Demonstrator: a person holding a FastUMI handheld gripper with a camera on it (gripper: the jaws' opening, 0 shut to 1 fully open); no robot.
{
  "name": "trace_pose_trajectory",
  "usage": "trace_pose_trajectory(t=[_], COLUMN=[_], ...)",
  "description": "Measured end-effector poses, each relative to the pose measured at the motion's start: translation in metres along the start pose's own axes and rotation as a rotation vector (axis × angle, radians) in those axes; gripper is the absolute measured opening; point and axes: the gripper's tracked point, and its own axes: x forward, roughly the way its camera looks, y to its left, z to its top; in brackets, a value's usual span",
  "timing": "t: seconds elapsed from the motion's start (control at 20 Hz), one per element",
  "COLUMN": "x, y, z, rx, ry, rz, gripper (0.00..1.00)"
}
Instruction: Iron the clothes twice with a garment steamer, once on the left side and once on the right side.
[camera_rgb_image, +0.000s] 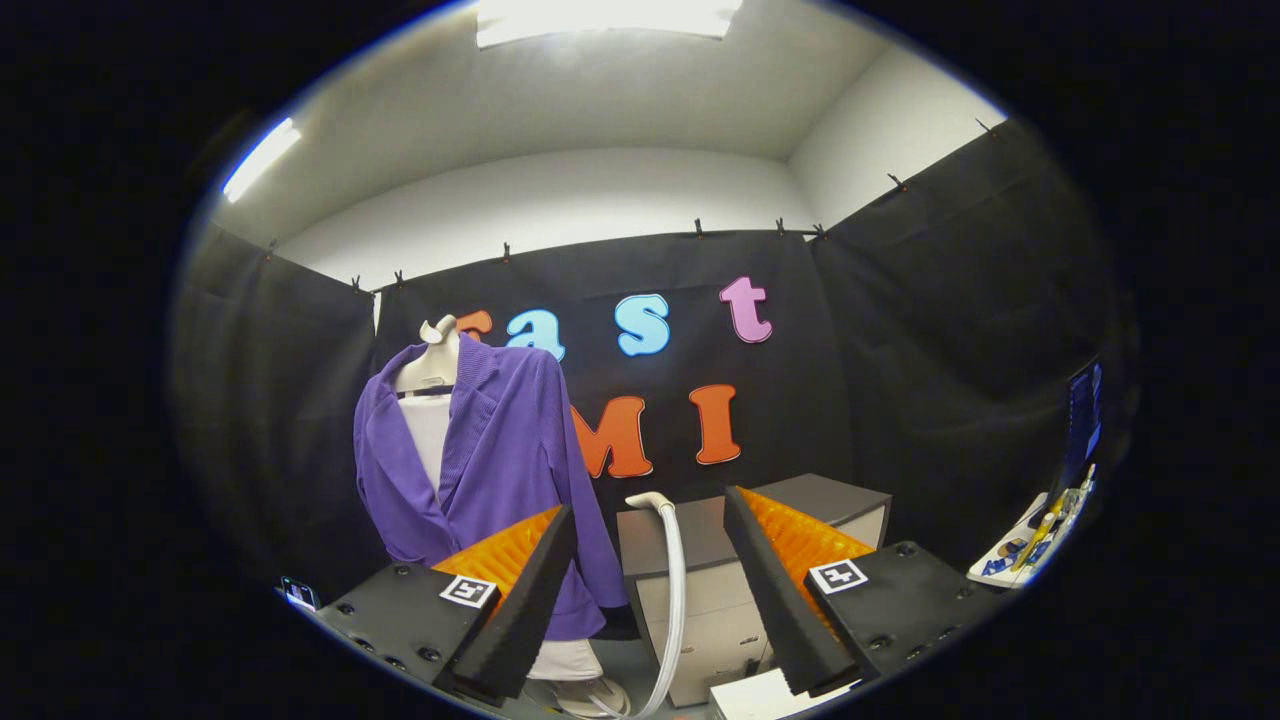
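The tongs (650, 590) are spread wide with nothing between the fingers but open air. Through that gap rises the steamer's (672, 600) smooth white curved hose, standing beside a grey boxy cabinet (710, 580). Beyond the left finger a purple ribbed jacket (500, 450) hangs open on a white mannequin (432, 400), well clear of the cabinet. Black cloth walls the booth.

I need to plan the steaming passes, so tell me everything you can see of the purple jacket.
The purple jacket looks like a ribbed knit with a lapel collar. It hangs open on a pale mannequin torso, whose front shows between the jacket's two sides. It stands beyond the open fingers of the hand-held gripper, ahead of the left one, beside a white hose. Nothing is between the fingers.
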Motion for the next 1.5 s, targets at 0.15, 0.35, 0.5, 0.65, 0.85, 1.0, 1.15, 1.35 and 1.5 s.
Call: trace_pose_trajectory(t=[0.15,0.35,0.5,0.65,0.85,1.0,1.15,1.35,1.5], x=[0.003,0.004,0.009,0.03,0.081,0.131,0.191,0.284,0.354], y=[0.014,0.039,0.053,0.066,0.068,0.058,0.044,0.032,0.02], z=[-0.013,-0.021,-0.021,-0.018,0.003,0.019,0.022,-0.009,-0.048], rx=[0.02,0.029,0.023,0.01,0.012,0.007,-0.041,-0.106,-0.109], ry=[0.03,0.049,0.049,0.061,0.036,0.024,0.041,0.131,0.253], rz=[-0.01,-0.013,-0.02,-0.005,0.041,0.068,0.082,0.11,0.126], gripper=[0.98,0.98,0.98,0.98,0.98,0.98,0.98,0.98,0.98])
